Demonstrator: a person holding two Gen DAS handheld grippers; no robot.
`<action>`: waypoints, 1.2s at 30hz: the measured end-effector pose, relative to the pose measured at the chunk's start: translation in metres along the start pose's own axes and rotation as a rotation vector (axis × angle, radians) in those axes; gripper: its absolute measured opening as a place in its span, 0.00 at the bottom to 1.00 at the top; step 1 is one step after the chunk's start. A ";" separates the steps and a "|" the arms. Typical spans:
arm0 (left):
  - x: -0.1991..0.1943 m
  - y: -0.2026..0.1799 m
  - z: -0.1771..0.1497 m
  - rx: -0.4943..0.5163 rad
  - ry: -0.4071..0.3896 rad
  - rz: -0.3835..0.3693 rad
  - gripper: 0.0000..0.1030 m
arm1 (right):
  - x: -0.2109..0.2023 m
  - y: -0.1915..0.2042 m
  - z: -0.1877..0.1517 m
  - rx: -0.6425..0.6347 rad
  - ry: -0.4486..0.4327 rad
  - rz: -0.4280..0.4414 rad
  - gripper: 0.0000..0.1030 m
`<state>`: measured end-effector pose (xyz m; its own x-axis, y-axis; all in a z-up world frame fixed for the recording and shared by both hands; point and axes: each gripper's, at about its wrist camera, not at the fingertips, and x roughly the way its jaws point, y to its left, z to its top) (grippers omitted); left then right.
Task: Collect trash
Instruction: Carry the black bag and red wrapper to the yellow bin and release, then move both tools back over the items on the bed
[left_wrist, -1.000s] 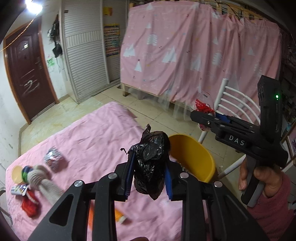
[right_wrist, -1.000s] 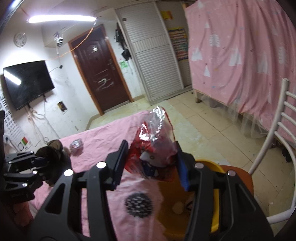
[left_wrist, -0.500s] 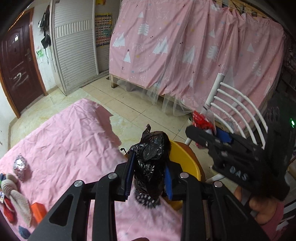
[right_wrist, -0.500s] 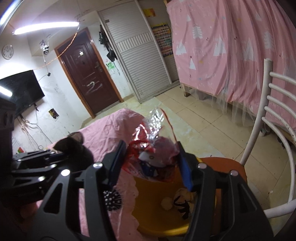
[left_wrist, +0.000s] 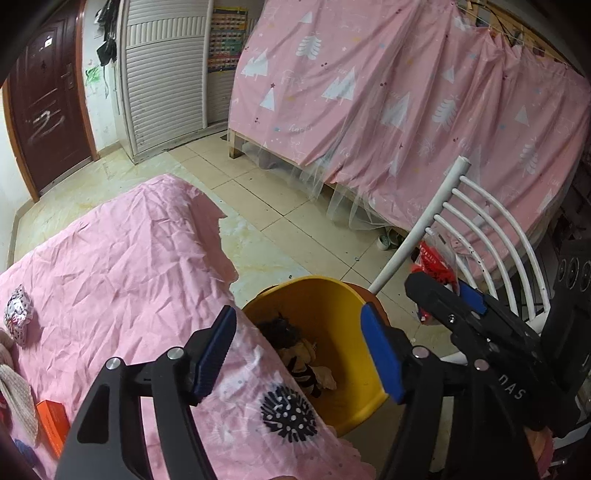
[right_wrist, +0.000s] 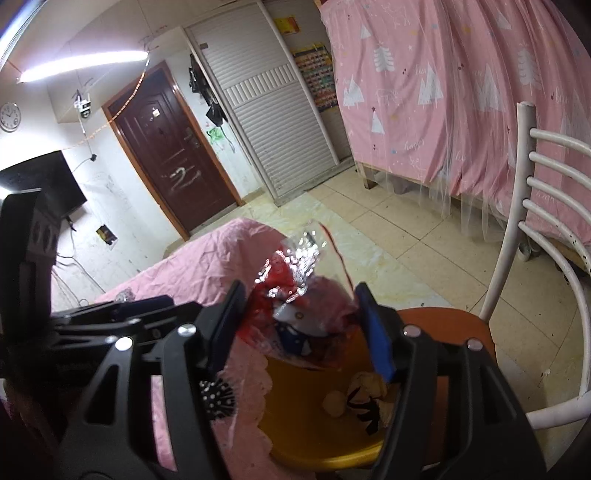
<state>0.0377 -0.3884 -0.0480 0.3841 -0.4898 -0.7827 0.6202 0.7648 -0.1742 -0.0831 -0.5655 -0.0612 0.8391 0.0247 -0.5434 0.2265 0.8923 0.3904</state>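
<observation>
A yellow bin (left_wrist: 354, 314) stands on an orange chair seat beside the pink-covered table (left_wrist: 110, 266). My left gripper (left_wrist: 299, 350) is open and empty, right above the bin. A crumpled black bag (left_wrist: 275, 326) lies inside the bin with other trash. My right gripper (right_wrist: 299, 325) is shut on a red and clear plastic wrapper (right_wrist: 295, 295), held over the bin (right_wrist: 306, 424). The wrapper also shows in the left wrist view (left_wrist: 436, 262), at the right gripper's tip.
A white chair back (left_wrist: 480, 229) rises behind the bin. On the table's left lie a foil ball (left_wrist: 16, 312), an orange box (left_wrist: 53, 421) and a knitted item (left_wrist: 14, 391). A pink curtain (left_wrist: 406, 110) hangs behind, over tiled floor.
My left gripper moved over the bin, opened and let go of the black bag, which now lies in the bin. My right gripper moved closer over the bin with the wrapper.
</observation>
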 end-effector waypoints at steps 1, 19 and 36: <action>-0.003 0.002 0.000 -0.005 -0.005 0.001 0.59 | 0.001 0.000 0.001 -0.001 0.002 0.000 0.58; -0.081 0.093 -0.024 -0.163 -0.137 0.074 0.64 | 0.015 0.064 -0.003 -0.092 0.038 0.029 0.72; -0.156 0.210 -0.069 -0.283 -0.244 0.265 0.78 | 0.062 0.211 -0.021 -0.308 0.141 0.168 0.77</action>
<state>0.0611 -0.1230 -0.0037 0.6753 -0.3203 -0.6643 0.2805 0.9446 -0.1704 0.0066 -0.3663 -0.0283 0.7710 0.2251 -0.5957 -0.0863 0.9638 0.2525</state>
